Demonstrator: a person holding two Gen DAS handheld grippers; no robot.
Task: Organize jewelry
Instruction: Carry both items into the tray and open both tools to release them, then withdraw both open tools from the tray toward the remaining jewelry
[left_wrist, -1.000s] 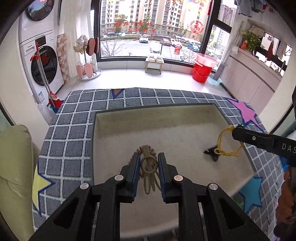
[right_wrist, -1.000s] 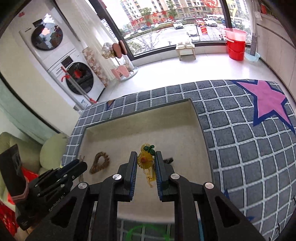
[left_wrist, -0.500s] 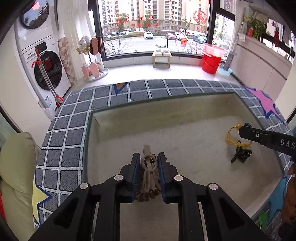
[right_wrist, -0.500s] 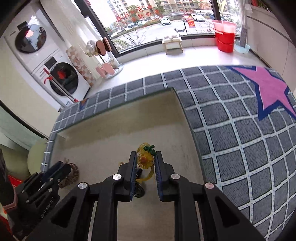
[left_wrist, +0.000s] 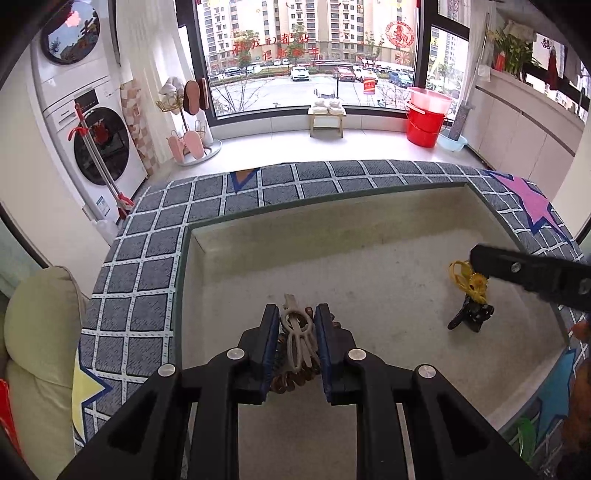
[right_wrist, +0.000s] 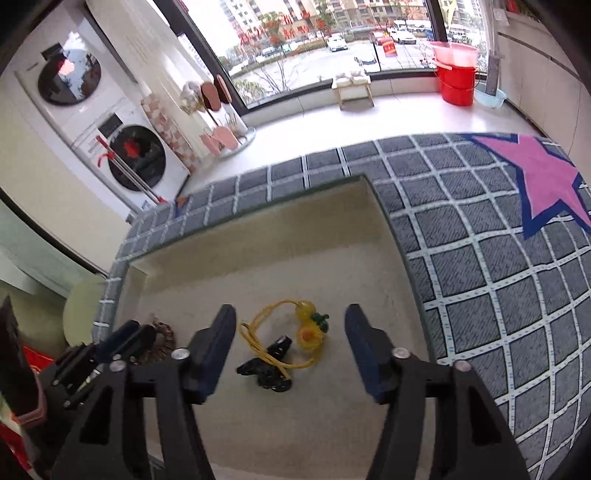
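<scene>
The beige tray (right_wrist: 325, 236) sits sunk into the checked mat (right_wrist: 480, 258), and both grippers hang over its floor, tilted down; the right gripper (right_wrist: 291, 350) has its jaws spread wide and opening, with nothing pressed between them; the yellow pineapple hair tie (right_wrist: 308, 328) lies loose on the tray floor directly ahead of that gap, its cord looping off to the left and draped over the black hair clip (right_wrist: 269, 369), which lies just below it with its long axis slanting from lower left to upper right; the left gripper (left_wrist: 295, 347) has its jaws closer together but opening too, and the pale hair clip (left_wrist: 297, 336) lies between them, long axis running straight away from the camera, resting on the brown beaded bracelet (left_wrist: 295, 376) beneath; whether the pads still touch the clip I cannot tell; judging by this, both pieces look set down, and each hand is nearest its own pile, the two piles well apart across the tray.
</scene>
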